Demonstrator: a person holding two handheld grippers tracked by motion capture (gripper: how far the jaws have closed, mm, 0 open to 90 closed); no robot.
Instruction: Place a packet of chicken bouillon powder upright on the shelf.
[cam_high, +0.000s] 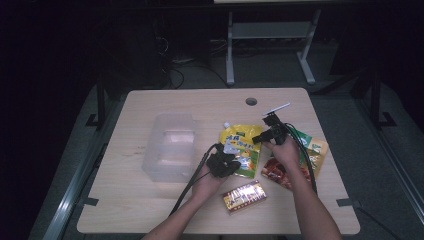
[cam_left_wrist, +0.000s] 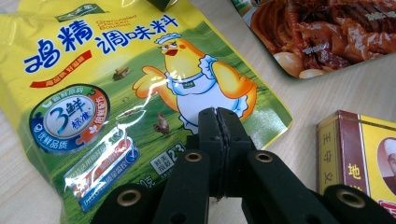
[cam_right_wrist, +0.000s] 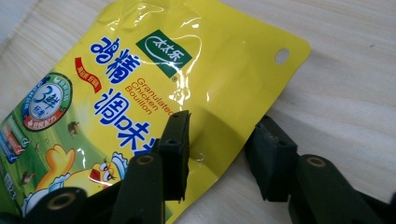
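Observation:
A yellow chicken bouillon pouch (cam_high: 239, 142) lies flat on the wooden table (cam_high: 150, 200). In the left gripper view my left gripper (cam_left_wrist: 218, 114) is shut, its tips over the pouch's (cam_left_wrist: 116, 84) lower edge by the cartoon chicken; no film shows between the jaws. From above, this gripper (cam_high: 225, 162) sits at the pouch's near end. My right gripper (cam_right_wrist: 223, 122) is open and straddles the top side edge of the pouch (cam_right_wrist: 154, 60): one jaw lies over the yellow film, the other on bare wood beside it. From above, it (cam_high: 264, 136) is at the pouch's far right corner.
A clear plastic box (cam_high: 170, 145) stands left of the pouch. A red and gold carton (cam_high: 244, 196) (cam_left_wrist: 359, 154) lies near the front edge. A braised-food packet (cam_high: 276, 171) (cam_left_wrist: 327, 32) and a green and orange packet (cam_high: 314, 149) lie at the right.

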